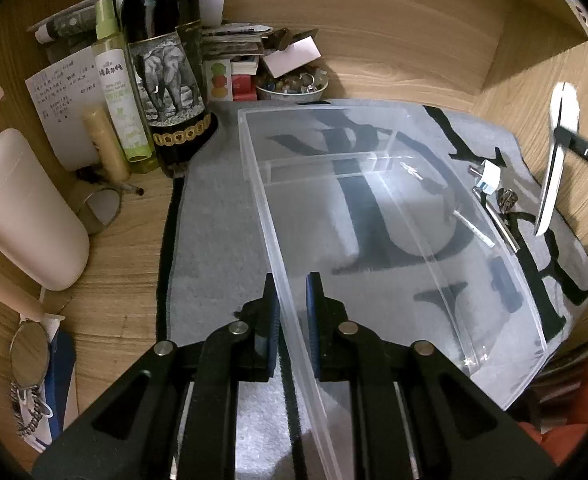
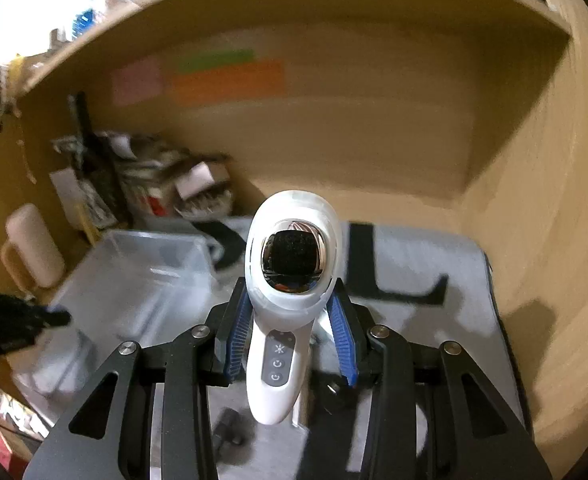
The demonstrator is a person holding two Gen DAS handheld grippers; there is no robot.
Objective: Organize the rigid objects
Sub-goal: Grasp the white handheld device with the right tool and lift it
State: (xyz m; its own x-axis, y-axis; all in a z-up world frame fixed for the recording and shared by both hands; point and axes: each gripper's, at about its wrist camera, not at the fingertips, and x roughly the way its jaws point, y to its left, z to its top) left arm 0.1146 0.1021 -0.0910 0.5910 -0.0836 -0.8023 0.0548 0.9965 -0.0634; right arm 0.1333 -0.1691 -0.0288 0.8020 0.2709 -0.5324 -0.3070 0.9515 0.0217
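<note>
A clear plastic bin (image 1: 374, 216) lies on the grey mat (image 1: 214, 240). My left gripper (image 1: 293, 292) is shut on the bin's near wall, one finger inside and one outside. My right gripper (image 2: 292, 312) is shut on a white handheld device (image 2: 290, 280) with a chrome-ringed head and a grey button strip, held above the mat (image 2: 414, 320). The device also shows edge-on at the far right of the left wrist view (image 1: 554, 160). The bin shows blurred at the left of the right wrist view (image 2: 134, 280). Small metal parts (image 1: 494, 196) lie on the mat beside the bin.
A dark wine bottle (image 1: 166, 60), a green spray bottle (image 1: 118, 92), a cream jug (image 1: 22, 208), a bowl of trinkets (image 1: 294, 84) and papers crowd the back left. Glasses (image 1: 26, 348) lie at the left. Wooden walls (image 2: 534, 200) enclose the desk.
</note>
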